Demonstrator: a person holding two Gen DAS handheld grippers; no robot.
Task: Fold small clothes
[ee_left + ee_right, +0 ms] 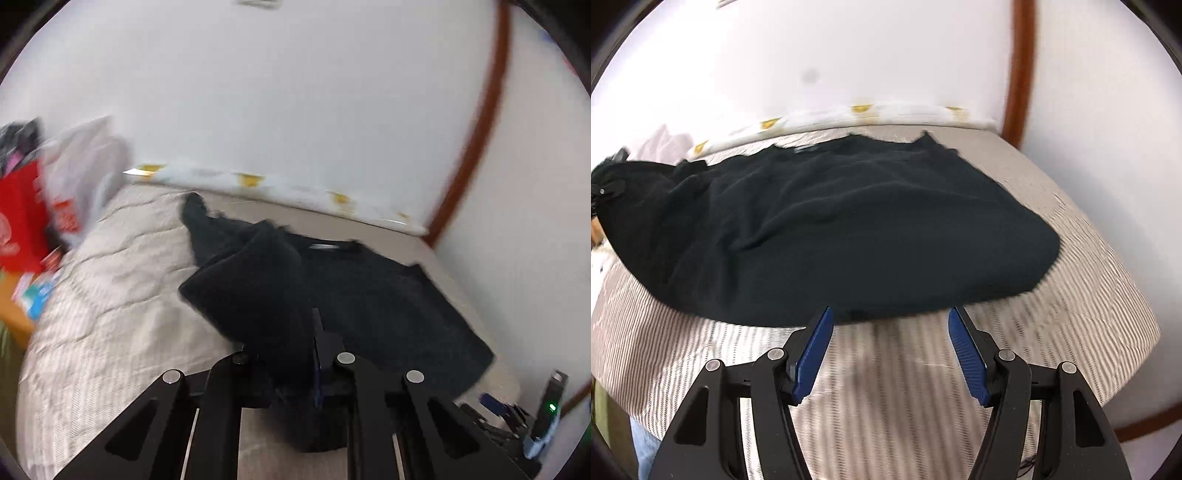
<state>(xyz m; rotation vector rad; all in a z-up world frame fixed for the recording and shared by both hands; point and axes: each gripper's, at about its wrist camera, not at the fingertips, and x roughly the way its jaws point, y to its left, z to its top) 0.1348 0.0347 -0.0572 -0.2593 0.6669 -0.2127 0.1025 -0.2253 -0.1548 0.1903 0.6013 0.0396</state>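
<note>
I had the left gripper [295,354] clamped on a fold of the black garment [369,295], jaws drawn narrow with the cloth bunched between them and lifted off the bed [110,314]. The rest of the garment lay spread flat on the striped bedcover, its far edge near the pillow [258,181] along the white wall [295,92]. My right gripper [890,325] hung over the near hem, jaws wide and holding nothing, the blue pads [812,354] apart on either side of bare bedcover just short of the cloth. From the right wrist view the garment [831,229] stretched across the bed [1071,314], its left corner raised. A red bag [18,218] sat at the bed's far left.
</note>
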